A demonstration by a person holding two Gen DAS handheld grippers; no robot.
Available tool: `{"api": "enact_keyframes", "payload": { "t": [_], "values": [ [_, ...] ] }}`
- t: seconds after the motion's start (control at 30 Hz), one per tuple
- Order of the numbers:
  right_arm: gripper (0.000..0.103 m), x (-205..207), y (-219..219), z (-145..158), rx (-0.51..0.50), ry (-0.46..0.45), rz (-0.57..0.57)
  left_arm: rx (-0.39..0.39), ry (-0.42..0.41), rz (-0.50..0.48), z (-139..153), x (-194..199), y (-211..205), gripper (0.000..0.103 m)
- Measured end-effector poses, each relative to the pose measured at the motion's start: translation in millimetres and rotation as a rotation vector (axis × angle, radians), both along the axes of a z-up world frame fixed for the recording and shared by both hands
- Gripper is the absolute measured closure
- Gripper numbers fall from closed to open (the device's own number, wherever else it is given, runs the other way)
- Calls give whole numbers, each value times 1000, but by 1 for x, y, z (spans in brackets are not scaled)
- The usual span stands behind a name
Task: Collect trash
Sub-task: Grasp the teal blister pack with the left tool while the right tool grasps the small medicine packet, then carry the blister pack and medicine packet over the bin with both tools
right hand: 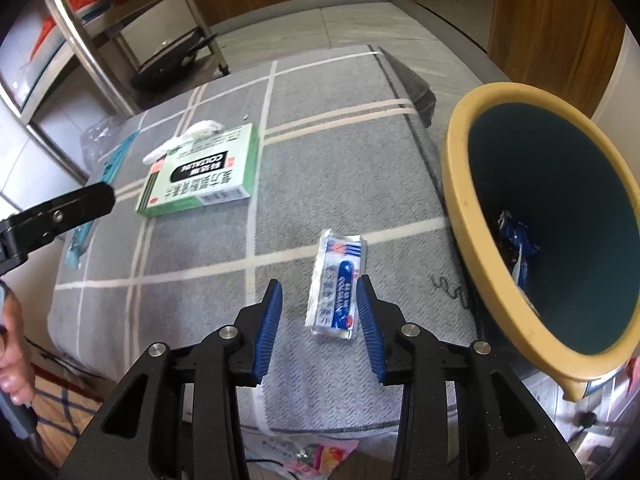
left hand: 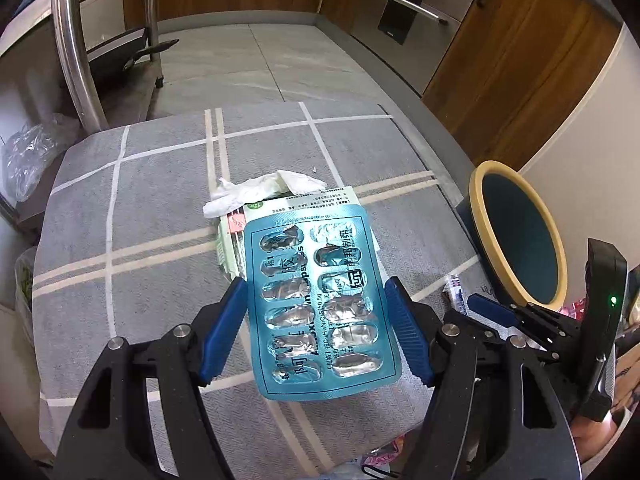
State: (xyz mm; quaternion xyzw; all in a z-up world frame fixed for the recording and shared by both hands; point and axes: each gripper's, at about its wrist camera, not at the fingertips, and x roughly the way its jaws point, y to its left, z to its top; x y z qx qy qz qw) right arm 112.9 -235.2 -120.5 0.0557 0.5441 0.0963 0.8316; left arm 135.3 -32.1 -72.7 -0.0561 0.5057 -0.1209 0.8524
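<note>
Blue foil blister pack [left hand: 320,304] sits clamped edgewise between my left fingers [left hand: 224,328] above the grey checked table [left hand: 140,208]; it could buckle free. My right fingers [right hand: 268,332] gape around the silver sachet [right hand: 338,284].

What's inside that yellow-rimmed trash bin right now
In the right wrist view, the bin holds a crumpled blue and white wrapper low against its dark teal wall. The near rim hides the bottom, so anything lying there cannot be seen.
</note>
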Motion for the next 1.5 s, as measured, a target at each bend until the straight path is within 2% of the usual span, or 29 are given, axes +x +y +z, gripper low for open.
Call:
{"api": "enact_keyframes", "payload": {
  "t": [0.13, 0.47, 0.5, 0.53, 0.67, 0.87, 1.13, 1.33, 1.5],
  "values": [
    [61, 5, -1, -3, -43, -4, -10, -6, 4, -6, -1, -1, -1, 34],
    [60, 13, 7, -12, -79, -4, -3, -11, 3, -20, -2, 1, -1, 34],
    [62, 13, 8, -12, -81, -8, -1, -10, 2, -22, -2, 1, -1, 34],
    [71, 13, 8, -13, -79, -10, 1, -11, 2, -23, -2, 1, -1, 34],
    [72, 10, 8, -10, -64, -13, 6, -13, -5, -27, 2, 2, -4, 34],
    [72, 2, -2, 15, -20, -65, 1, -15, -24, -43, 12, 4, -19, 34],
    [72, -14, -31, 64, 55, -169, -39, -39, -63, -93, 34, 11, -54, 34],
    [72, -25, -68, 96, 87, -248, -111, -73, -79, -128, 46, 19, -84, 34],
    [72, -36, -102, 106, 113, -279, -188, -129, -80, -175, 52, 25, -114, 34]
  ]
}}
